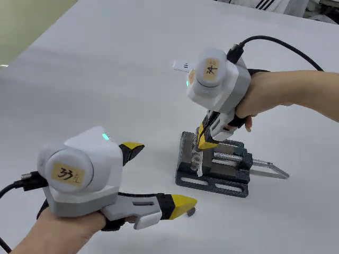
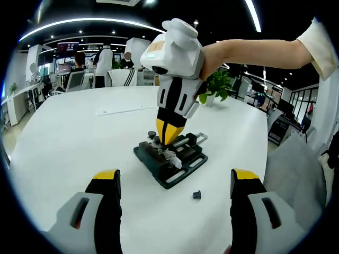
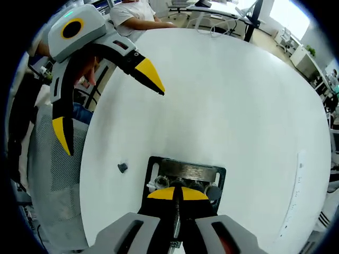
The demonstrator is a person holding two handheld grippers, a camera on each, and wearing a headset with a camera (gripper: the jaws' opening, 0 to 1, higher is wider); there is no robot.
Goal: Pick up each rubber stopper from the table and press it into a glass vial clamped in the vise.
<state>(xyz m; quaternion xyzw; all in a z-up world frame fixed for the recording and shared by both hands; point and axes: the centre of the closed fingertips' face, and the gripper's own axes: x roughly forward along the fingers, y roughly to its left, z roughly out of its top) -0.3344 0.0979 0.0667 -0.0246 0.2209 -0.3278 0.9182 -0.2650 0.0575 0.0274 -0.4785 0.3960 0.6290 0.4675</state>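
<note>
A black vise (image 1: 212,180) stands on the white table and clamps a row of small glass vials (image 1: 196,160). My right gripper (image 1: 204,141) points down at the vials from above, with its yellow tips together and shut; nothing shows between them. In the right gripper view the shut tips (image 3: 177,194) hang just over the vials (image 3: 159,183) in the vise (image 3: 185,170). One small dark rubber stopper (image 2: 196,194) lies on the table near the vise (image 2: 169,159). My left gripper (image 1: 159,177) is open and holds nothing, with the stopper (image 1: 191,211) beside its lower tip.
A white paper strip (image 1: 181,65) lies on the table beyond the vise. The vise's screw handle (image 1: 270,166) sticks out to the right. Office desks, chairs and people stand past the table's far edge in the left gripper view.
</note>
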